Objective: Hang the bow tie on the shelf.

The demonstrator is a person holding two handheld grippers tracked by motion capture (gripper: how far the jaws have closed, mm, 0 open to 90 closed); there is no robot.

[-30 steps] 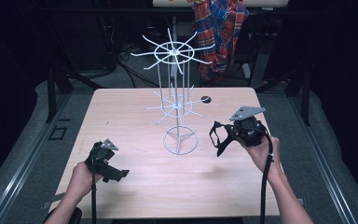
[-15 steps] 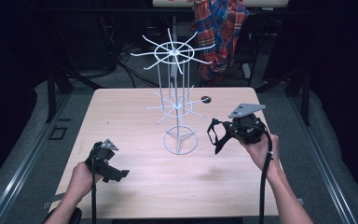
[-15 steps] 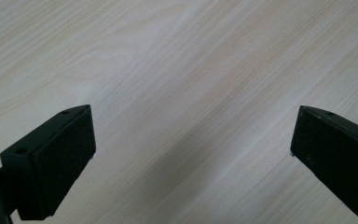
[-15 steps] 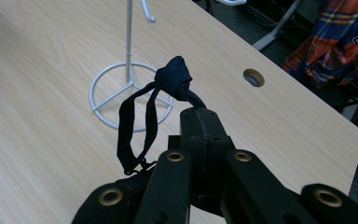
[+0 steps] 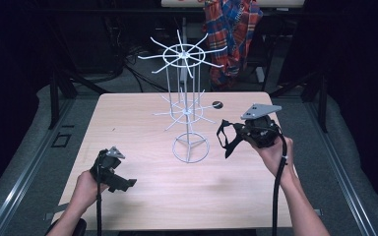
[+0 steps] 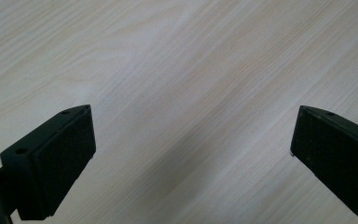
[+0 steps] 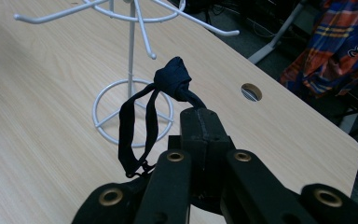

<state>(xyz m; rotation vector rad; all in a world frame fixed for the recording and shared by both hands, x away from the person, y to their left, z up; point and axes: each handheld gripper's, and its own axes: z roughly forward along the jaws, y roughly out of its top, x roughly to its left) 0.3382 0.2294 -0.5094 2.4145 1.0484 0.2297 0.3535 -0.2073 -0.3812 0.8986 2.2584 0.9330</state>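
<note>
A white wire rack [image 5: 186,110] with two tiers of radiating hooks stands upright on a ring base, mid-table. Right of the base my right gripper [image 5: 238,132] is held above the wood, shut on a dark navy knotted band [image 5: 225,141]. In the right gripper view the shut jaws [image 7: 200,122] pinch the band just below its knot [image 7: 172,77]. The band's loop [image 7: 133,135] hangs down in front of the rack's base [image 7: 131,108]. My left gripper [image 5: 122,183] rests low at the table's front left. Its jaws [image 6: 191,140] stand wide open over bare wood, with nothing between them.
The light wooden table [image 5: 138,123] has a round cable hole [image 5: 217,104] behind the rack. A plaid cloth [image 5: 231,29] hangs on a frame beyond the far edge. Dark floor and metal legs surround the table.
My right gripper has risen very slightly with the band still in it. The left gripper has stayed put.
</note>
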